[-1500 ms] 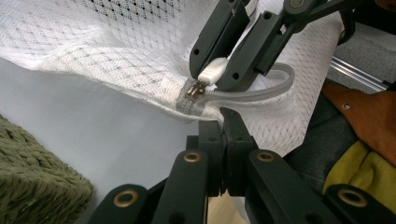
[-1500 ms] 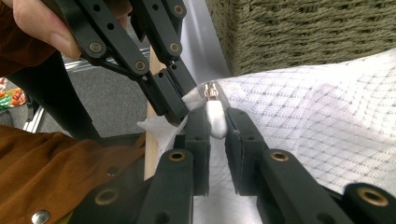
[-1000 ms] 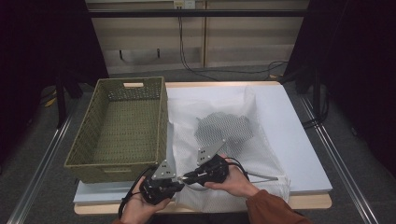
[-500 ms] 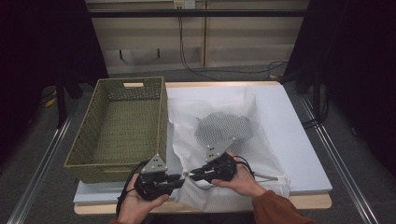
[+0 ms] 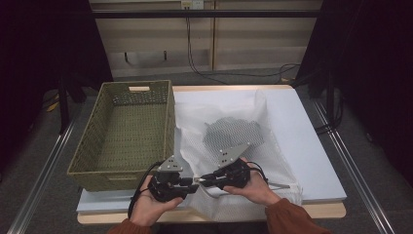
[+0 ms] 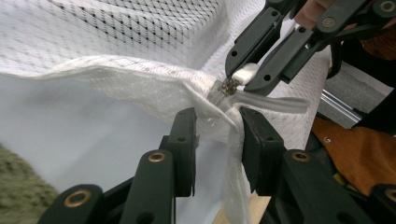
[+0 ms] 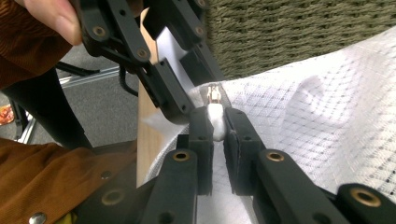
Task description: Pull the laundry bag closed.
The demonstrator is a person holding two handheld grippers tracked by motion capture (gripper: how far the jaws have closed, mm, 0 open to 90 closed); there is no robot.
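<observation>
A white mesh bag (image 5: 272, 146) lies spread on the table with a dark item (image 5: 234, 132) inside it. At its near-left corner my two grippers meet tip to tip. My right gripper (image 7: 217, 116) is shut on the white zipper pull (image 7: 215, 115), just behind the metal slider (image 7: 214, 95). My left gripper (image 6: 217, 121) pinches the bunched bag corner (image 6: 212, 100) right beside the slider. From above, the left gripper (image 5: 192, 184) and right gripper (image 5: 204, 178) sit near the table's front edge.
An olive woven basket (image 5: 168, 122) stands on the left of the table, right against the bag. The pale board (image 5: 311, 141) extends bare to the right of the bag. The wooden table edge (image 7: 144, 140) runs just under the grippers.
Both hands have shifted slightly along the front edge. The right gripper has moved a little right, and the left gripper's tips have closed in on the bag corner beside it.
</observation>
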